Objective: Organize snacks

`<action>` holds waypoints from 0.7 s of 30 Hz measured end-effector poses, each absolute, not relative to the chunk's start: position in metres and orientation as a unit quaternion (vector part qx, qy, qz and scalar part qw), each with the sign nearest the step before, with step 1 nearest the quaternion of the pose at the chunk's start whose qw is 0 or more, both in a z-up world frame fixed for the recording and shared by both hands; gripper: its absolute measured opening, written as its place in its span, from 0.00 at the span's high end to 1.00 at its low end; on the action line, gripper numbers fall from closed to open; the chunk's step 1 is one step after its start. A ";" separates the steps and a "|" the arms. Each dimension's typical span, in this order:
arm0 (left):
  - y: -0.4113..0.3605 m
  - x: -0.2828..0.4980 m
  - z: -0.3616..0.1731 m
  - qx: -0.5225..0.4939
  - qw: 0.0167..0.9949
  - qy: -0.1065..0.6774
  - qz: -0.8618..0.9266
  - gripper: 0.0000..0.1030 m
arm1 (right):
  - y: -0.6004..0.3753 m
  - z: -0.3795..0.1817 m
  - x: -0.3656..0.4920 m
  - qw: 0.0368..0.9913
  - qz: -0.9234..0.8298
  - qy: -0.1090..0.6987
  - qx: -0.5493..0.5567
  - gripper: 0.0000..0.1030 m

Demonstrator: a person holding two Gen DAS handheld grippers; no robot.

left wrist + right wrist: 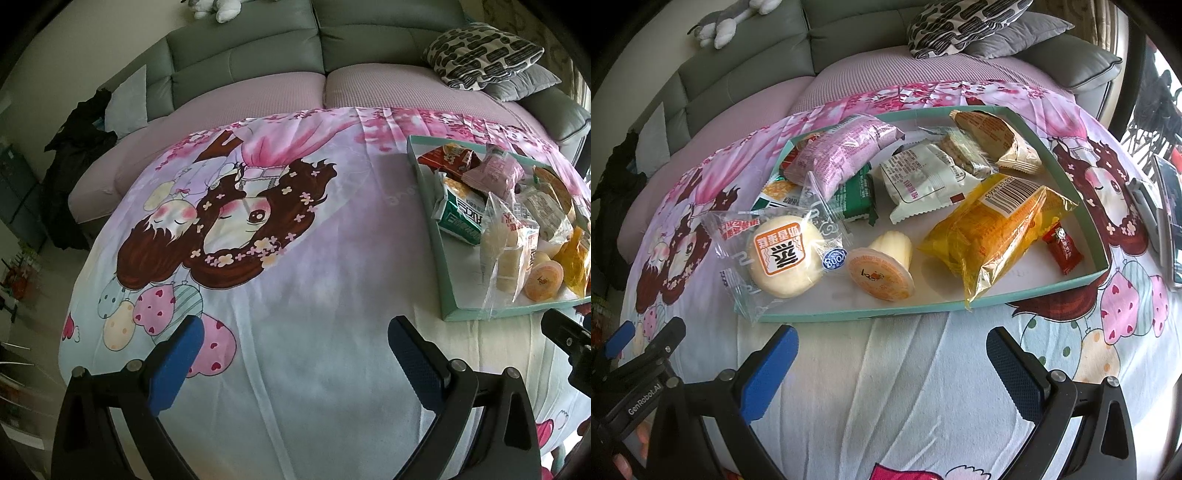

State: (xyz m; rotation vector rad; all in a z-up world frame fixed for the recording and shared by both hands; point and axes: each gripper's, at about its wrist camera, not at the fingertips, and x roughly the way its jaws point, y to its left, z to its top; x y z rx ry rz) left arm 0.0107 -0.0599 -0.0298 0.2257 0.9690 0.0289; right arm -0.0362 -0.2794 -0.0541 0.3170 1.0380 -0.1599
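A shallow teal tray [871, 314] [443, 236] lies on the cartoon-print cloth and holds several snacks. Among them are a round bun in clear wrap [783, 254], an orange jelly cup [881, 275], a yellow packet [993, 236], a small red candy [1062, 249], a white packet [919, 181], a purple packet [842, 155] and a green packet [857, 201]. My right gripper [892, 354] stands open just in front of the tray's near edge, nothing between its blue pads. My left gripper [295, 343] hangs open over bare cloth, left of the tray.
The cloth [295, 258] covers a table in front of a grey sofa [240, 55] with patterned cushions [484, 55]. A plush toy [727, 22] sits on the sofa back. A dark flat device [1171, 221] lies at the cloth's right edge. Dark clothing [77, 147] is piled at left.
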 end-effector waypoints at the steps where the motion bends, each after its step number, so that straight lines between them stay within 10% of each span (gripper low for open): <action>1: -0.060 0.011 -0.030 0.108 0.879 0.465 0.013 0.03 | -0.279 -0.054 -0.036 0.853 -0.076 0.493 0.151 0.00; 21: -0.057 0.011 -0.029 0.096 0.876 0.473 0.007 0.03 | -0.279 -0.054 -0.036 0.853 -0.076 0.494 0.151 0.00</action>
